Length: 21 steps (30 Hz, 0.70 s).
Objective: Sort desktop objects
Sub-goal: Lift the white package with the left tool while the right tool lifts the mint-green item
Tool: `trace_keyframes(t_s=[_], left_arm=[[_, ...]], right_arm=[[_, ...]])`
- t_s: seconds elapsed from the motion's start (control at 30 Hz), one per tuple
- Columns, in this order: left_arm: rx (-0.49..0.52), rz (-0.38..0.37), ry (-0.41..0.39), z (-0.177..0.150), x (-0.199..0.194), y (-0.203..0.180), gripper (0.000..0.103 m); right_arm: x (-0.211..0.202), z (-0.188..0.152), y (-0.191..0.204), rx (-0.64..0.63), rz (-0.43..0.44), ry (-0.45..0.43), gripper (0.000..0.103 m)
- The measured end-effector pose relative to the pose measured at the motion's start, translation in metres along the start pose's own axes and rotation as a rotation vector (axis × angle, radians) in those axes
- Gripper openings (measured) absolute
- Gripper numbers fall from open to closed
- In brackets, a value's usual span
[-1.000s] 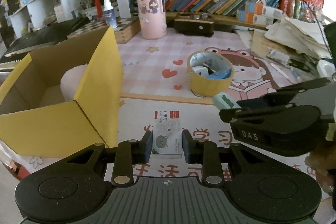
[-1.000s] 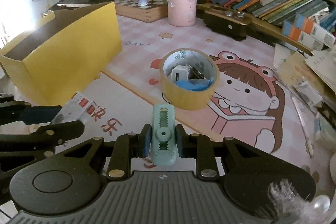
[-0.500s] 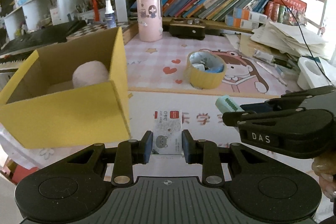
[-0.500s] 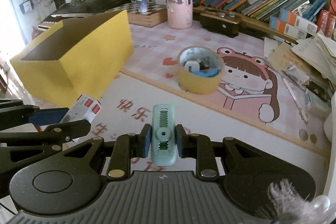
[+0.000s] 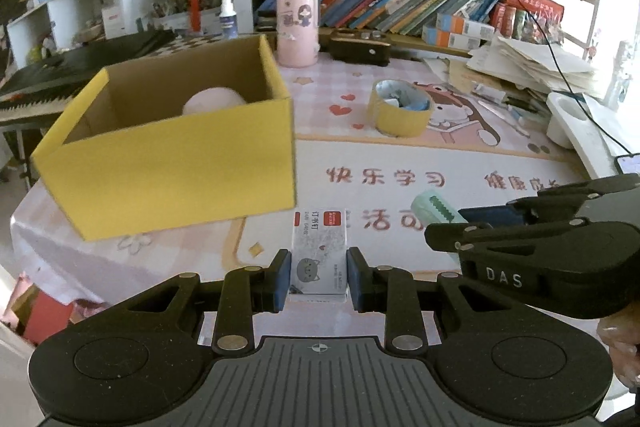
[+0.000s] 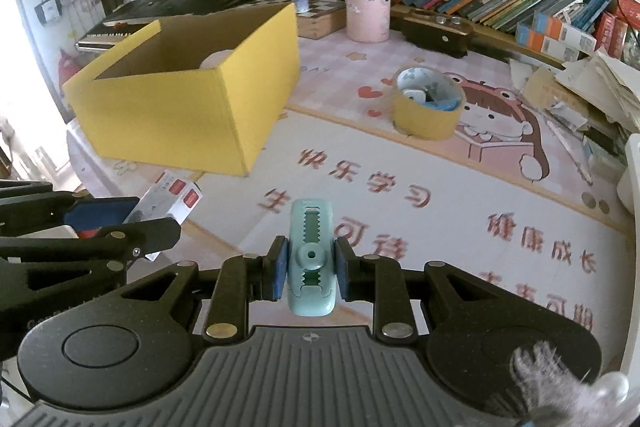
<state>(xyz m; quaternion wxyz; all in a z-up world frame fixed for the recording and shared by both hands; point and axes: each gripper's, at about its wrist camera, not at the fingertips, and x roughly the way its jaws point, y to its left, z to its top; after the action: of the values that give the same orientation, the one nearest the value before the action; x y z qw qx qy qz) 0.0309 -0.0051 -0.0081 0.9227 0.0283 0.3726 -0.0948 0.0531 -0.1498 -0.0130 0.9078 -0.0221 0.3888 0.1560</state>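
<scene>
Two grippers loaded | left gripper point(image 5: 319, 279) pinches staple box point(image 5: 319, 255) | right gripper point(image 6: 310, 273) pinches mint clip point(image 6: 311, 259) | yellow box point(image 5: 176, 163) ahead-left, pink ball point(image 5: 214, 99) inside

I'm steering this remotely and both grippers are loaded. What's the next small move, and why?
Probably carry the left gripper forward and up over the yellow box rim before releasing. It is shut on the staple box, which sits short of the near wall and below its top edge. The right gripper, shut on the green clip, can follow.
</scene>
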Motion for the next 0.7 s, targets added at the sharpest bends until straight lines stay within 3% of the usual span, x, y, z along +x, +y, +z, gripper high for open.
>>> trace_keyframes(t_s=[0.7], left_arm=[[-0.118,0.05,-0.012,-0.046,-0.042,0.074,0.028]], right_arm=[[-0.008,-0.013,0.094,-0.111,0.066,0.006,0.023]])
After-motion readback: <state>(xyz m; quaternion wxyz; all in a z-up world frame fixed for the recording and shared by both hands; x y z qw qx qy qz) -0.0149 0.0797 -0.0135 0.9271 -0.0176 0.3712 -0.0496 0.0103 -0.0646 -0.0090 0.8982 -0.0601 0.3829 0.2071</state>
